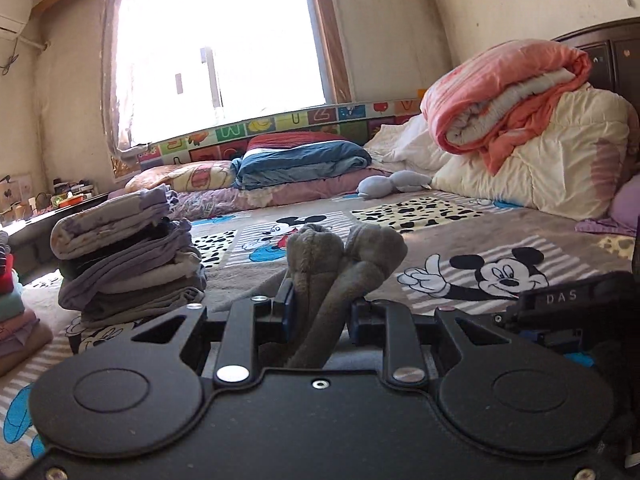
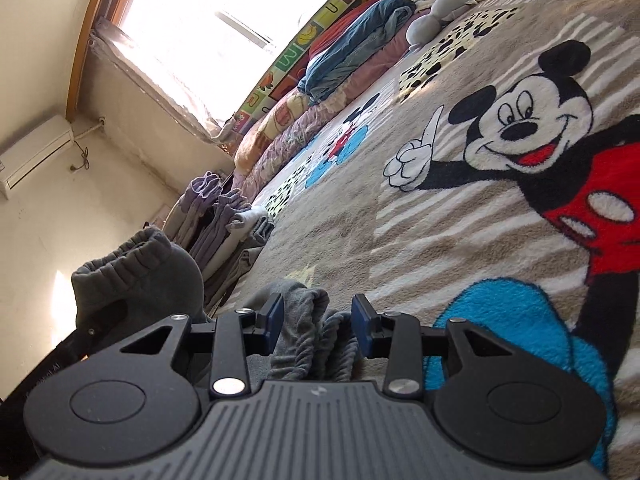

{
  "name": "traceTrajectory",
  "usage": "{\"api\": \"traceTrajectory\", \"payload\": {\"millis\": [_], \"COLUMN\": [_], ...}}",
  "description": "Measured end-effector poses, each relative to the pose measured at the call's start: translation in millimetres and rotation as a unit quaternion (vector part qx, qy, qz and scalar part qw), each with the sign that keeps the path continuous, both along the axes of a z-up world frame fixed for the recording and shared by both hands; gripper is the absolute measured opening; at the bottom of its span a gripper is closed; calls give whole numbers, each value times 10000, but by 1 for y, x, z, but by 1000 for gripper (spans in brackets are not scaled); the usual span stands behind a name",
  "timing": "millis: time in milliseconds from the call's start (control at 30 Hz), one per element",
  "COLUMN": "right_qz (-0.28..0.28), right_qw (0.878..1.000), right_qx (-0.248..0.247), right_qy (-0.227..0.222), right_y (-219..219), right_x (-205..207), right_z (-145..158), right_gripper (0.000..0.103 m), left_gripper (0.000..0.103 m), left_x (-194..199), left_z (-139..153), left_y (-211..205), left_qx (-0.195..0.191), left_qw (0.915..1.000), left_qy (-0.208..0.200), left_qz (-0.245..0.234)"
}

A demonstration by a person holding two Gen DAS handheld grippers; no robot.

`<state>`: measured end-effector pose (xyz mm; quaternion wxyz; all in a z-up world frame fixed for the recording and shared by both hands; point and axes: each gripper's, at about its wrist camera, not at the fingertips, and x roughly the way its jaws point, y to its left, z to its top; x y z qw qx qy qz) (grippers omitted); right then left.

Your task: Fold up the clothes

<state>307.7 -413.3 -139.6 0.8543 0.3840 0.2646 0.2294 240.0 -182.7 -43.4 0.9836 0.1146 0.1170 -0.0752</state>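
Gripping bunched grey fleece, the left tool [image 1: 320,312] and right tool [image 2: 318,320] each hold the grey garment [image 1: 340,256] pinched between narrowed fingers, just above the bed [image 2: 400,240]. Soft, light and floppy, it handles best by its ribbed elastic edge [image 2: 132,256].

Light: daylight from window [image 1: 224,40], blown out.
Shadows: soft.
Edges: fisheye bending; corners dark, possibly vignetting.
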Motion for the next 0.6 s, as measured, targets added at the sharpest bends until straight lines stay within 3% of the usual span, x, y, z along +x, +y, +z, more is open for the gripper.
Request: {"api": "traceTrajectory", "payload": {"millis": [133,300,433,500,600], "right_qz": [-136,-266,-316,-369,-487], "right_qw": [9994,9975,9970,9969,9966], "right_qx": [324,648,700,696,657], "right_qy": [54,93,57,31,-87], "right_y": [-10,-22,-26,-27,-31], "right_x": [1,2,3,3,1], "right_z": [-4,-9,-9,-9,-6], "right_gripper": [43,44,44,44,44], "left_gripper": [23,24,32,64,65], "left_x": [-5,-5,-22,-32,-48], "left_z": [-19,-50,-49,-47,-42], "left_y": [-30,-56,-50,-46,-39], "left_qx": [592,1450,1462,1431,1405], "left_qw": [9981,9890,9859,9835,9784], "left_qy": [-48,-13,-63,-93,-194], "left_qz": [-137,-283,-815,-1102,-1502]}}
